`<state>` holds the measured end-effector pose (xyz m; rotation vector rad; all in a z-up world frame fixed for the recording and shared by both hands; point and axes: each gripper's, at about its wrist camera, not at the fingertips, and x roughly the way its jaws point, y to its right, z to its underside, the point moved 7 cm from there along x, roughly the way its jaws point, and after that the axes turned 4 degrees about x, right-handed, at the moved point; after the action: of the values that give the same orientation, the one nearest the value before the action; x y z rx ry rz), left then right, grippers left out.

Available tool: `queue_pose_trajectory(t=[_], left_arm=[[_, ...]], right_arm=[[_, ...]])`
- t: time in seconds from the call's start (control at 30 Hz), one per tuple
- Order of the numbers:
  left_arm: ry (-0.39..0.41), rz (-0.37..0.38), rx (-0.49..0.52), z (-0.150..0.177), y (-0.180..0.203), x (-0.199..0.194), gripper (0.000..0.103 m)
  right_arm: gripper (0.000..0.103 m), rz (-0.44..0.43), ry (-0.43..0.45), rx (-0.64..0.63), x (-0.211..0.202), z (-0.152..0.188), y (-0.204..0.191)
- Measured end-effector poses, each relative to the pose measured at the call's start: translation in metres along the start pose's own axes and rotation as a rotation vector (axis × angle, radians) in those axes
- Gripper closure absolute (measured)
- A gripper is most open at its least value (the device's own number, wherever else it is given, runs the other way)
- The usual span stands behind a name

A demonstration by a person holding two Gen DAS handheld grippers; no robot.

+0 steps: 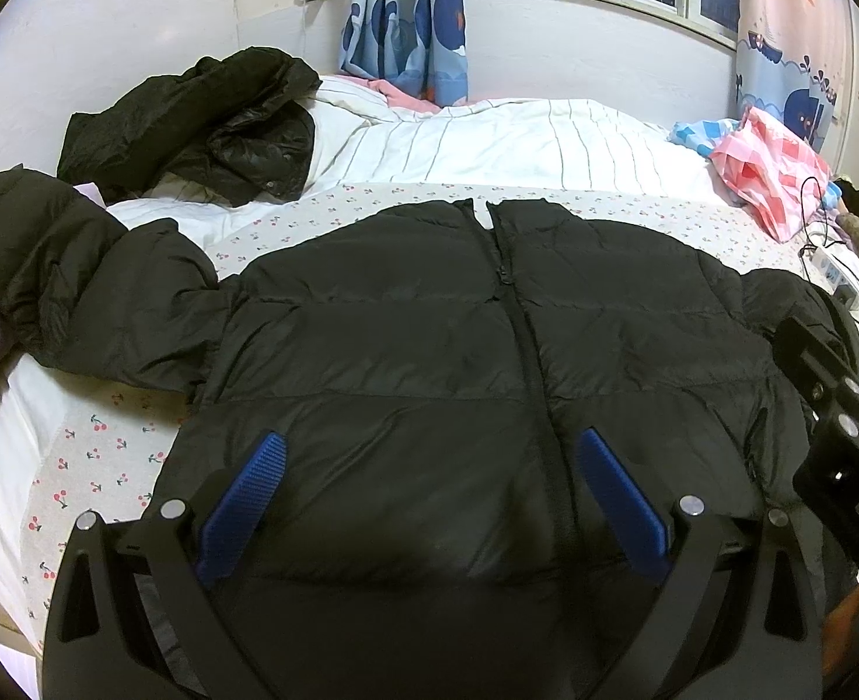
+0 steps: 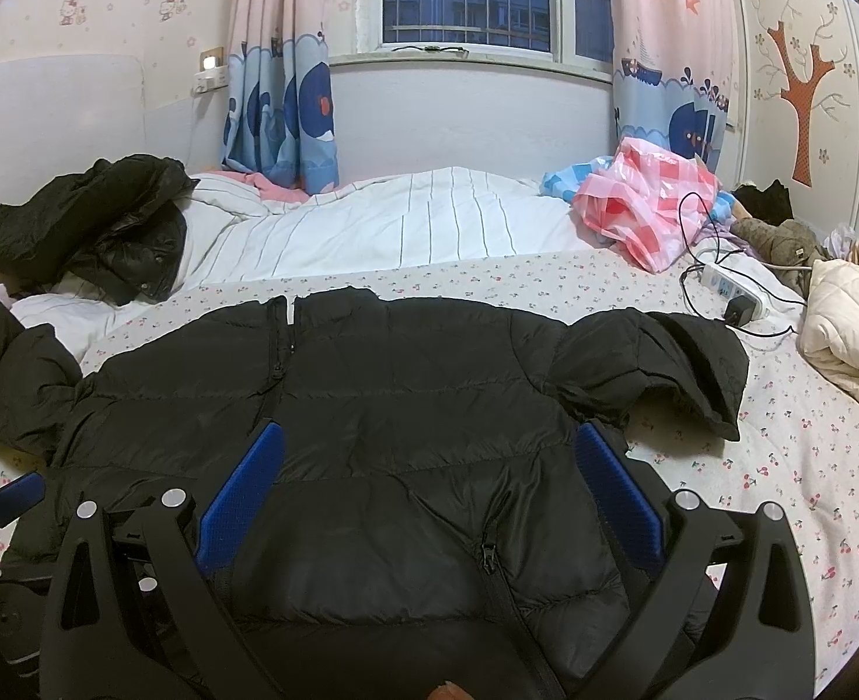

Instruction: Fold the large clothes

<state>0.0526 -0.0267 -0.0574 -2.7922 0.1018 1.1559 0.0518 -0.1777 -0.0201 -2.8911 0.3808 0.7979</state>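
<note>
A black puffer jacket (image 1: 406, 350) lies flat and zipped on the cherry-print bed sheet (image 1: 97, 455), collar towards the window, both sleeves spread out. It also shows in the right wrist view (image 2: 406, 396). My left gripper (image 1: 429, 455) is open, its blue fingers hovering over the jacket's lower front, left of the zip. My right gripper (image 2: 429, 443) is open over the jacket's lower right side, near the right sleeve (image 2: 663, 361). The right gripper's body shows at the right edge of the left wrist view (image 1: 838, 437).
A second black jacket (image 1: 196, 128) lies crumpled at the far left on a striped white duvet (image 1: 488, 146). A pink checked plastic bag (image 2: 645, 204), a power strip with cables (image 2: 733, 286) and a cream quilted garment (image 2: 849, 326) sit at the right. Wall and window lie beyond.
</note>
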Motion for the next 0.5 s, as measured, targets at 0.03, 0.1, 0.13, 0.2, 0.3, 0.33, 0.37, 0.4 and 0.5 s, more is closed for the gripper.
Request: queue_pose_trajectory(t=[0.03, 0.1, 0.13, 0.2, 0.3, 0.33, 0.37, 0.4, 0.5], left_arm=[[-0.001, 0.001, -0.001, -0.0003, 0.0015, 0.0, 0.006], [-0.001, 0.005, -0.002, 0.0, 0.0035, 0.0002, 0.006], [-0.002, 0.007, -0.001, 0.0001, 0.005, 0.0002, 0.006], [-0.003, 0.01, -0.001, -0.0006, 0.0057, 0.0009, 0.006], [-0.006, 0.011, -0.002, -0.0019, 0.0061, 0.0019, 0.006], [-0.006, 0.012, -0.003, -0.0018, 0.0067, 0.002, 0.006], [-0.006, 0.012, -0.002, -0.0018, 0.0063, 0.0019, 0.006], [-0.007, 0.012, -0.003, -0.0016, 0.008, 0.002, 0.006], [-0.009, 0.015, -0.004, -0.0017, 0.01, 0.0035, 0.006]], right_arm=[[0.007, 0.001, 0.0, 0.0, -0.0001, -0.0004, 0.0005], [0.007, 0.0, -0.001, 0.001, -0.0012, -0.0007, 0.0004], [0.007, -0.001, -0.002, 0.002, -0.0012, -0.0007, 0.0003], [0.007, 0.001, -0.001, 0.002, -0.0008, -0.0003, 0.0004], [0.007, -0.001, -0.005, 0.006, -0.0014, -0.0005, 0.0017], [0.007, -0.003, -0.005, 0.008, -0.0015, -0.0006, 0.0023], [0.007, -0.003, -0.006, 0.007, -0.0009, -0.0002, 0.0025], [0.007, -0.002, -0.007, 0.008, -0.0011, 0.0, 0.0024], [0.007, -0.003, -0.006, 0.008, -0.0009, -0.0001, 0.0025]])
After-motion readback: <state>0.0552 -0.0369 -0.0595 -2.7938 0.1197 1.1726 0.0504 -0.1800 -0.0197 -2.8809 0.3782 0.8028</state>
